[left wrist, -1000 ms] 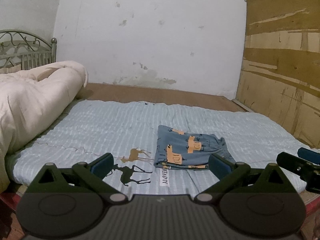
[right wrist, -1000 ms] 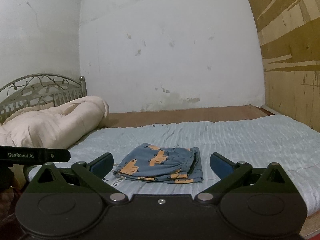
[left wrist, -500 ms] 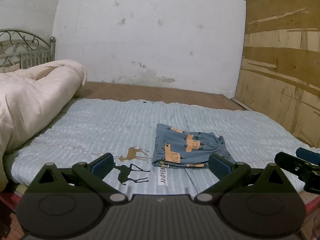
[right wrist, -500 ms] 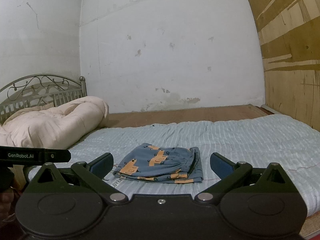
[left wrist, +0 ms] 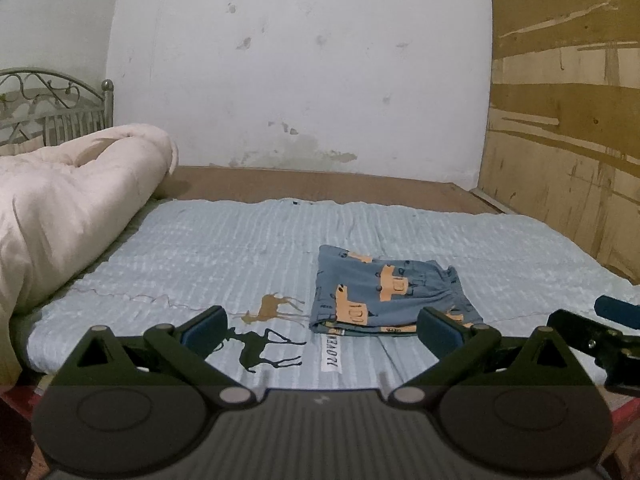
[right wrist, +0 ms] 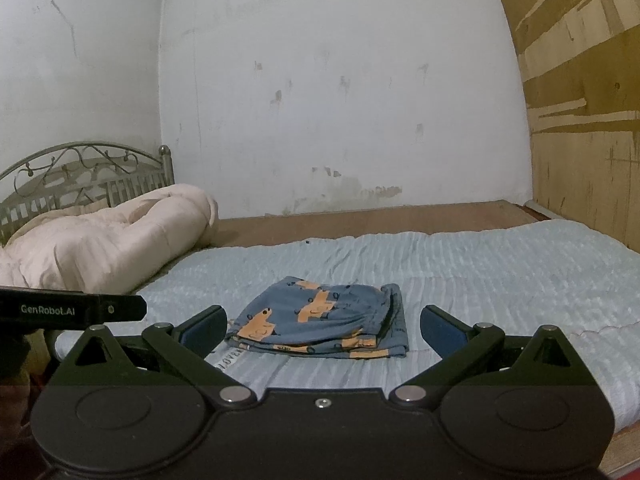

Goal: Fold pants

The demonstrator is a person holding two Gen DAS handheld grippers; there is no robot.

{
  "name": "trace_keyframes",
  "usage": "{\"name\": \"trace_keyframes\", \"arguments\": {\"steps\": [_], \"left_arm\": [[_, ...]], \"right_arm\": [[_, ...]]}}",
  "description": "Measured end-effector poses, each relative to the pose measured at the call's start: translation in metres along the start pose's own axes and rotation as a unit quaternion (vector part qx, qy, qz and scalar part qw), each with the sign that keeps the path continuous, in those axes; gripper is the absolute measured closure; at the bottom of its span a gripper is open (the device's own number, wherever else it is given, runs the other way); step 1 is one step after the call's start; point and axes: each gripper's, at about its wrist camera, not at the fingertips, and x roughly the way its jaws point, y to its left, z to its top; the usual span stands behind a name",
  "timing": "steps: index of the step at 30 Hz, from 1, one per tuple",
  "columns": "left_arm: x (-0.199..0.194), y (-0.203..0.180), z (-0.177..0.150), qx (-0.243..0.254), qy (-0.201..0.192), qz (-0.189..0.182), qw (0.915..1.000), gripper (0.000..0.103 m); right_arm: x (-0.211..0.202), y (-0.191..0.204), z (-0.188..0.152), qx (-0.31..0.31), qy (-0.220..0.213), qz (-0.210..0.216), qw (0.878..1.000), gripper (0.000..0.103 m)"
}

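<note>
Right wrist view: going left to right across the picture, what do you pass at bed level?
Metal headboard → cream comforter → folded blue pants → bare stretch of light blue bedsheet → plywood wall panel.

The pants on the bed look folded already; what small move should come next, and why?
Probably draw both grippers back. The pants lie as a compact stacked bundle on the blue sheet, and the left gripper and right gripper are open, empty, short of the cloth.
</note>
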Motion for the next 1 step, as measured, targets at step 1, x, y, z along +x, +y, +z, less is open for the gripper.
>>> {"name": "trace_keyframes", "arguments": {"steps": [1], "left_arm": [[0.0013,0.0002,-0.0002,0.001,0.001,0.001,1.0000,0.001]], "right_arm": [[0.0012,-0.0004,-0.0006,0.001,0.001,0.000,1.000,0.001]]}}
